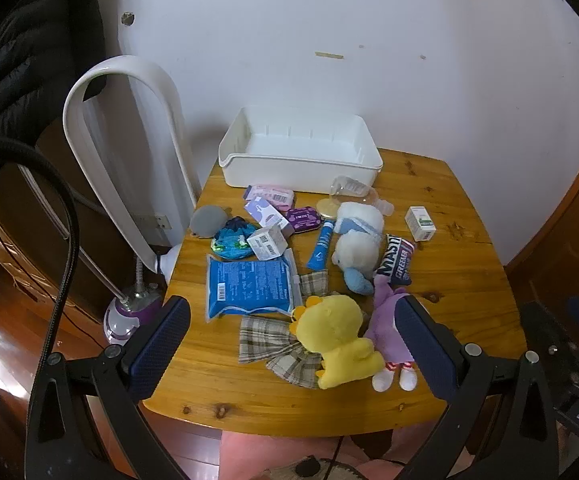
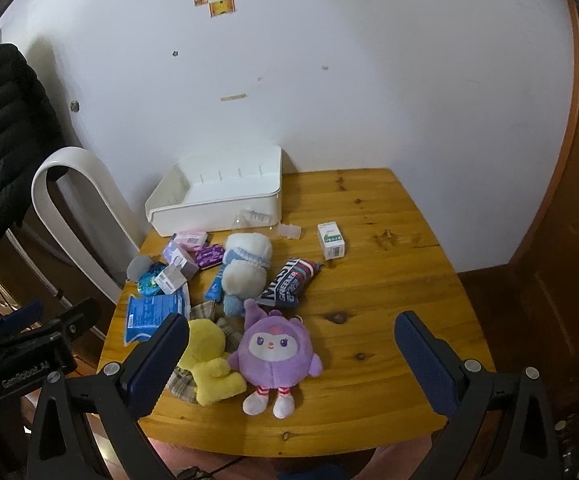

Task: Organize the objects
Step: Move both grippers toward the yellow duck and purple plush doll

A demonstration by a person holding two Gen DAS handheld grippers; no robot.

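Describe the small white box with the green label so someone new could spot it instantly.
Start at the white bin at the back of the wooden table. The box stands on bare wood to the bin's right, beyond the dark snack bag. It alone stands apart from the clutter.

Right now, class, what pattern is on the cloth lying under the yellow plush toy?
A beige-and-brown plaid check on the cloth, clearest in the left wrist view.

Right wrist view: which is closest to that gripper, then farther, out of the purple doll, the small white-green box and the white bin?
1. Purple doll, just ahead, between the open jaws.
2. Small white-green box, mid-table, right of the pile.
3. White bin, at the wall, far left.
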